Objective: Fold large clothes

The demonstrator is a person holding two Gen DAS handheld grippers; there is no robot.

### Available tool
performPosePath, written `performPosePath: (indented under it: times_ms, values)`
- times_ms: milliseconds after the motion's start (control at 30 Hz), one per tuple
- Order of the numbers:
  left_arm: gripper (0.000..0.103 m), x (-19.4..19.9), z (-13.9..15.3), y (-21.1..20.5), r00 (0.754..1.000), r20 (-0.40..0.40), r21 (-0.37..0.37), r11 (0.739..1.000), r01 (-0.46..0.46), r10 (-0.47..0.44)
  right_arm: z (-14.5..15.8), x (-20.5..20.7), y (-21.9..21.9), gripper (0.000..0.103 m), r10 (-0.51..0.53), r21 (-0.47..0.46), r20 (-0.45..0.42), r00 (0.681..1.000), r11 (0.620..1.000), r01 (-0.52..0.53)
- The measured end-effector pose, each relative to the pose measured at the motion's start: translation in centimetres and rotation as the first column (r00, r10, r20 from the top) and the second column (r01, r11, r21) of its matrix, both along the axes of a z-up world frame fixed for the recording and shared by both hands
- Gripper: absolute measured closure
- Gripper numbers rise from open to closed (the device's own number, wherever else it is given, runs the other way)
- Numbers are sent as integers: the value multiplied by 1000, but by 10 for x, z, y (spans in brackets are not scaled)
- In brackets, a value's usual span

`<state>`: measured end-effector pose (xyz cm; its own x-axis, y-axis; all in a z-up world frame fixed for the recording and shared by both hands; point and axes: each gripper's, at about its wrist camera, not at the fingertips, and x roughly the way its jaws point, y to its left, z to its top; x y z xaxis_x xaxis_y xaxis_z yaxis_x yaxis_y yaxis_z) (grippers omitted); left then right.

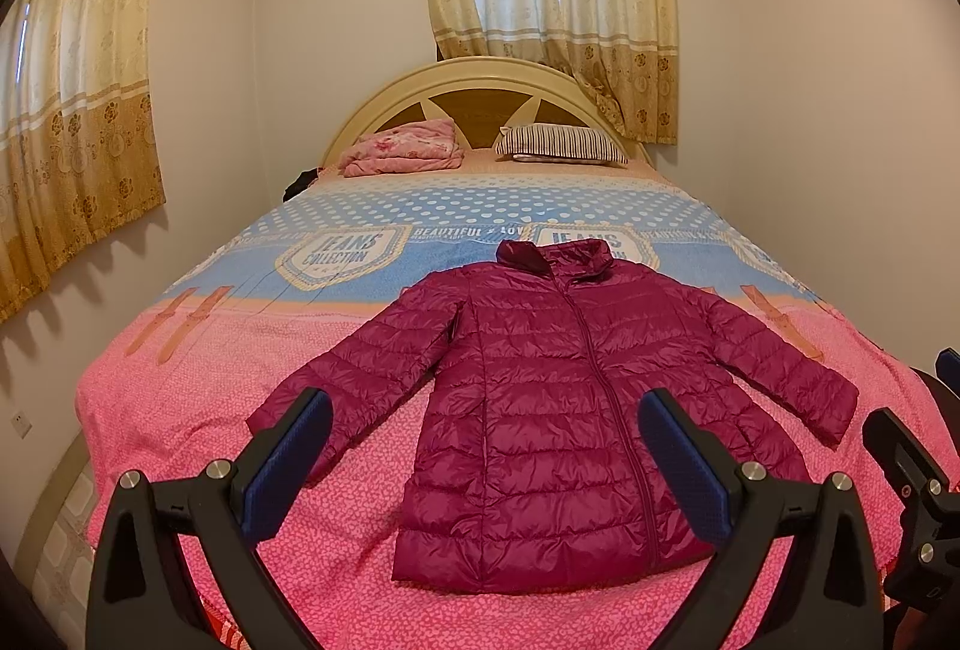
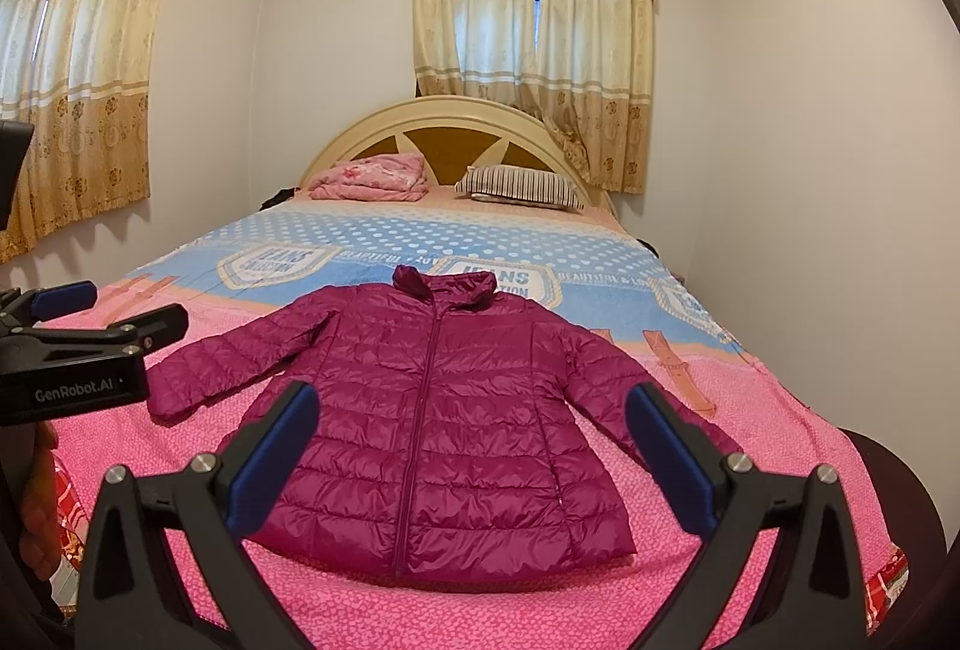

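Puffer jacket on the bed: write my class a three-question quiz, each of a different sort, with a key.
1. True or false: the magenta puffer jacket lies spread flat, zipped, sleeves out.
2. Multiple choice: the left gripper and right gripper are A) both open, holding nothing; B) both shut on a sleeve; C) one open, one shut.
3. Fill in: beside the striped pillow near the headboard lies a folded ____ blanket.

Key: 1 true; 2 A; 3 pink.

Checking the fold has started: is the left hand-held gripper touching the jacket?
Apart. The right wrist view shows the left hand-held gripper beside the jacket, off its sleeve.
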<state>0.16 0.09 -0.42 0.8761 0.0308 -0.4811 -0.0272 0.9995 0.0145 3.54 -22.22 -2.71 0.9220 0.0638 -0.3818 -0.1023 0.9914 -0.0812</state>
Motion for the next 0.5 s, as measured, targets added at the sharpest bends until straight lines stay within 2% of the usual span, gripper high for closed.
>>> performPosePath:
  times_ms: [500]
  values:
    - [1,0,0,1,1000,2,-3,1000,0,0,-1,0,1,0,0,-1,-1,1000,1000,0]
